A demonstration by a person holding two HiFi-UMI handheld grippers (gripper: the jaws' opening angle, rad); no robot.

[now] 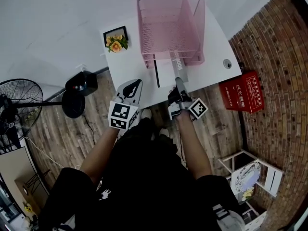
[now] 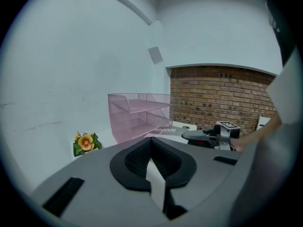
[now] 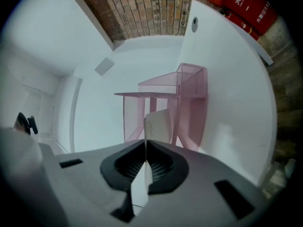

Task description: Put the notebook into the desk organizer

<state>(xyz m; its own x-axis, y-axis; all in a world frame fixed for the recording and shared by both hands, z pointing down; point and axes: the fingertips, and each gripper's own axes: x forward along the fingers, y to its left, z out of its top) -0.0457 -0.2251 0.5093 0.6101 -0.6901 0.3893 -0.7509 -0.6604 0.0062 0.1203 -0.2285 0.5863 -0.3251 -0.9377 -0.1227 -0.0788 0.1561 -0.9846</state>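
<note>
A pink mesh desk organizer (image 1: 171,28) (image 2: 139,115) (image 3: 189,103) stands at the back of the white table (image 1: 216,42). The notebook (image 1: 166,73) (image 2: 165,131), white with a black spine and a grey printed band, lies flat with its far end at the organizer's bottom tier. My right gripper (image 1: 179,83) (image 3: 145,143) is rolled on its side and shut on the notebook's near edge, which shows edge-on as the notebook (image 3: 158,124) in the right gripper view. My left gripper (image 1: 138,82) (image 2: 150,140) hovers over the table's front left edge, shut and holding nothing.
A framed flower picture (image 1: 116,41) (image 2: 85,142) stands at the table's back left corner. A cable hole (image 1: 227,64) sits near the right edge. On the floor are a red box (image 1: 242,91) to the right and a fan (image 1: 19,100) to the left.
</note>
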